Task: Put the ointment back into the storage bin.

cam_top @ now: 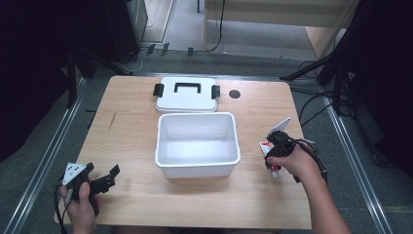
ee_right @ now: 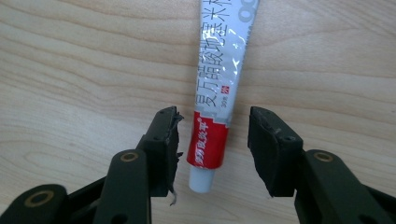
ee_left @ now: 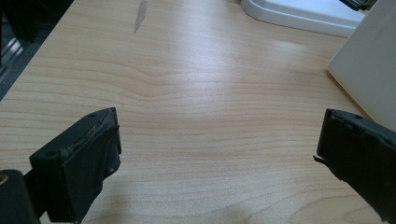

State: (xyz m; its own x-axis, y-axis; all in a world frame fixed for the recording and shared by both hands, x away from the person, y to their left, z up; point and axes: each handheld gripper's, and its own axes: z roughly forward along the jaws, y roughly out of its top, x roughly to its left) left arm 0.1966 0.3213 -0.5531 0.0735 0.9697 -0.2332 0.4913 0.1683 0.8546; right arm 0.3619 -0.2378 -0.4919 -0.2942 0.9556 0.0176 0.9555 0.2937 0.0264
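We note an open white bin (cam_top: 197, 165) at bench (cam_top: 131, 131) centre; its black-handled lid (cam_top: 186, 100) lies by the far edge.

The desk (cam_top: 131, 126) is lit evenly from above in the high view, while the room around it falls into near black at both upper corners. A soft glare is seen on the floor of the white bin (cam_top: 197, 144), and a short shadow is cast on the desk just in front of it. The high view is slightly soft throughout. In the left gripper view a pale sheen lies across the desk's wood grain. In the right gripper view the tube (ee_right: 217, 88) is sharp, with glare on its silver part.
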